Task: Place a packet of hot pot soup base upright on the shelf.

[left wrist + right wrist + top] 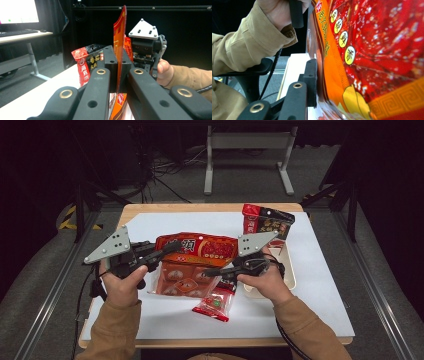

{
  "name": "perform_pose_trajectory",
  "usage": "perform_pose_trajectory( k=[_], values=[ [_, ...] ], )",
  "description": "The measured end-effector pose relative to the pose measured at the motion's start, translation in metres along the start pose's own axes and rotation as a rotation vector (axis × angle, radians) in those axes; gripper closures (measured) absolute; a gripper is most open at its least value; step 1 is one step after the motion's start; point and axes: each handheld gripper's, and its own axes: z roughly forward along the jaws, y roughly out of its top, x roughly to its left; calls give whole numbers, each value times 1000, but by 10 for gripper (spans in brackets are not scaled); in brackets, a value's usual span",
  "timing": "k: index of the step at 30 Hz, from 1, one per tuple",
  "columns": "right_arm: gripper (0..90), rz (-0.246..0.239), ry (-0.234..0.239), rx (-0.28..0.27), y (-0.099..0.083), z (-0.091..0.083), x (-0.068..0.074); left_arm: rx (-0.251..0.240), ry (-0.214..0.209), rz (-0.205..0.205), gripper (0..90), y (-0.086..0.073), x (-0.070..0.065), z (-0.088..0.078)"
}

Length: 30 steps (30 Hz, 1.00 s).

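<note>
Mid-table on the white sheet point(320, 285), the large orange-red snack bag point(192, 262) is lifted, its left edge pinched flat in the left gripper point(119, 62). The right gripper point(313, 82) has one jaw against its right side; whether it grips I cannot tell. Setting down remains

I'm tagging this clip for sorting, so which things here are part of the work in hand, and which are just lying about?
In hand:
- large red-orange snack bag, held up on edge
- left gripper, shut on that bag's edge
- right gripper, at the bag's other side

Lying about:
- small red packet
- red-and-black pouch
- cream tray
</note>
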Motion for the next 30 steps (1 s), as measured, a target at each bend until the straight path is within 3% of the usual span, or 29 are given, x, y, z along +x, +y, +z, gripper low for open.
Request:
perform_pose_trajectory(
  k=[13,20,23,26,30],
  values=[
    [708,22,-21,49,10,-11,5,6,-14,-16,883,-1,3,2],
    [711,45,-43,85,12,-14,6,21,12,-18,833,-3,4,3],
    [711,51,-50,104,14,-17,7,13,26,-19,757,-3,5,3],
    [712,55,-60,117,15,-20,7,-18,79,-18,594,-4,7,1],
    [711,70,-82,123,16,-27,6,-8,103,-20,501,-5,10,-1]
  ],
)
